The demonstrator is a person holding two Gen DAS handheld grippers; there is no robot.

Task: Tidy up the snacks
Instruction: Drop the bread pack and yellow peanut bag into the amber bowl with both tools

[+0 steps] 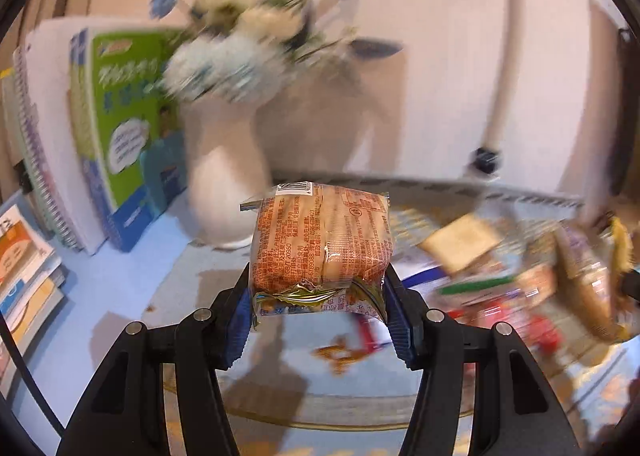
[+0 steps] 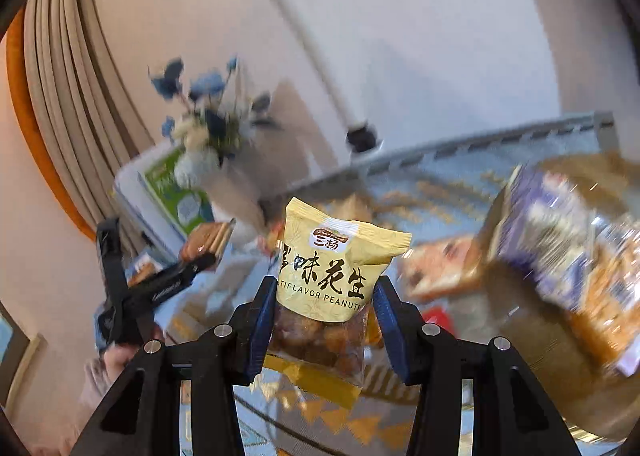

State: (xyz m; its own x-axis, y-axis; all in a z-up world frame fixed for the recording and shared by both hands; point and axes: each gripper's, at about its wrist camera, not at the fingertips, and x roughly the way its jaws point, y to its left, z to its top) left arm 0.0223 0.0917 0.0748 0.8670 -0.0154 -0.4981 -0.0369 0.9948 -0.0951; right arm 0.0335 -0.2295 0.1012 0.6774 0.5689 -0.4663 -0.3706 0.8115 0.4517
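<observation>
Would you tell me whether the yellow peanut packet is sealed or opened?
Sealed, as far as shown: the peanut packet in the right gripper has an intact crimped top edge, with peanuts inside its clear lower part.

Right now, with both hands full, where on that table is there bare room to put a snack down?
Bare blue cloth lies between the leaning books and the white vase. The right side is crowded with a snack pile.

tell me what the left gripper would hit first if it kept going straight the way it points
Probably the white vase of flowers: it stands just beyond the biscuit packet clamped in the left gripper, slightly left of centre. Blur makes depth uncertain.
</observation>
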